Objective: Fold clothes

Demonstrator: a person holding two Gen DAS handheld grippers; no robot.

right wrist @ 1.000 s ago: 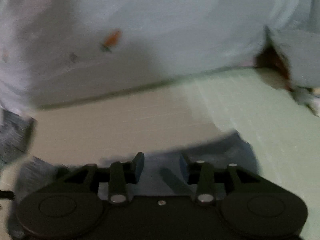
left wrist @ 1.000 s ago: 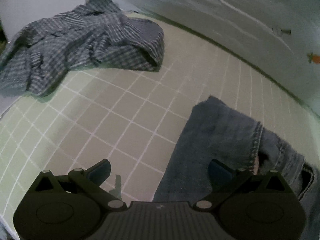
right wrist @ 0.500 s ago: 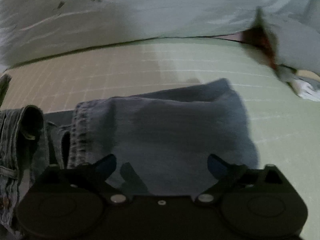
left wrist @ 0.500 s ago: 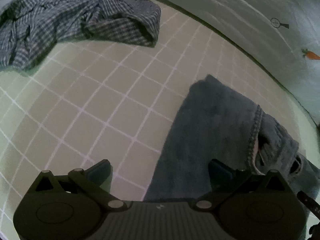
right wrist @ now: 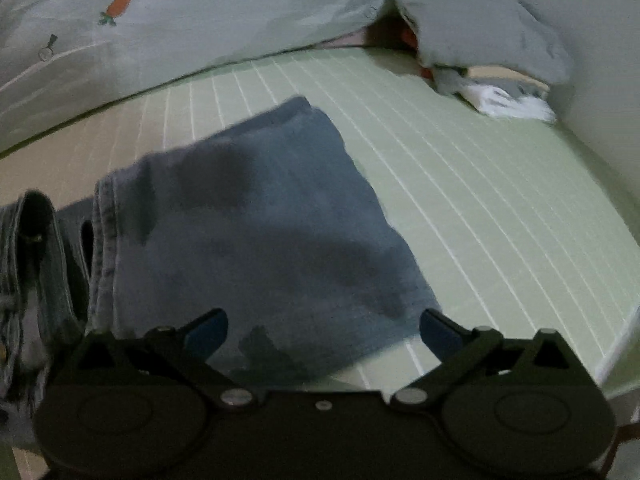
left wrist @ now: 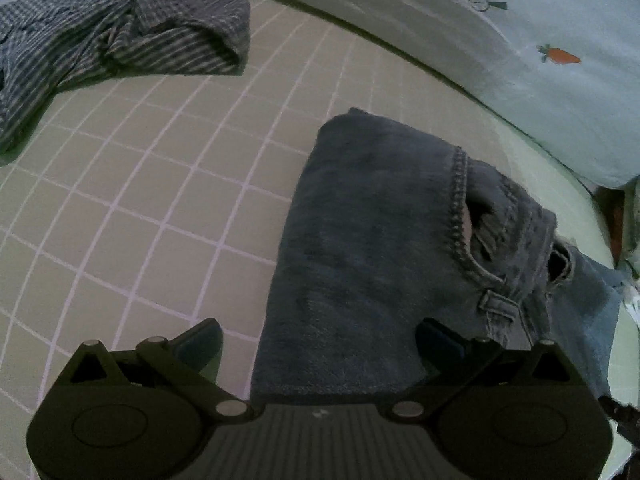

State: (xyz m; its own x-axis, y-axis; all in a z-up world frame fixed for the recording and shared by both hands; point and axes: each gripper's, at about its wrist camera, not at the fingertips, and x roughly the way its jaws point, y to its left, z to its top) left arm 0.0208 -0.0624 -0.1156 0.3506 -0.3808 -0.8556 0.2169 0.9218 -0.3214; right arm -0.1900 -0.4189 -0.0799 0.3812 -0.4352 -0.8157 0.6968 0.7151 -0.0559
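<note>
A pair of blue jeans lies folded on the green checked bed sheet; its waistband and belt loop show at the right in the left wrist view. The jeans also show in the right wrist view. My left gripper is open and empty, hovering just above the near edge of the jeans. My right gripper is open and empty above the jeans' other near edge. A crumpled blue checked shirt lies at the far left.
A pale duvet with a carrot print runs along the far side of the bed. A grey pillow and white cloth lie at the far right corner. The bed's edge is at the right.
My right gripper has opened from nearly shut and pulled back from the jeans. My left gripper has moved right, over the jeans, staying open. The jeans lie still.
</note>
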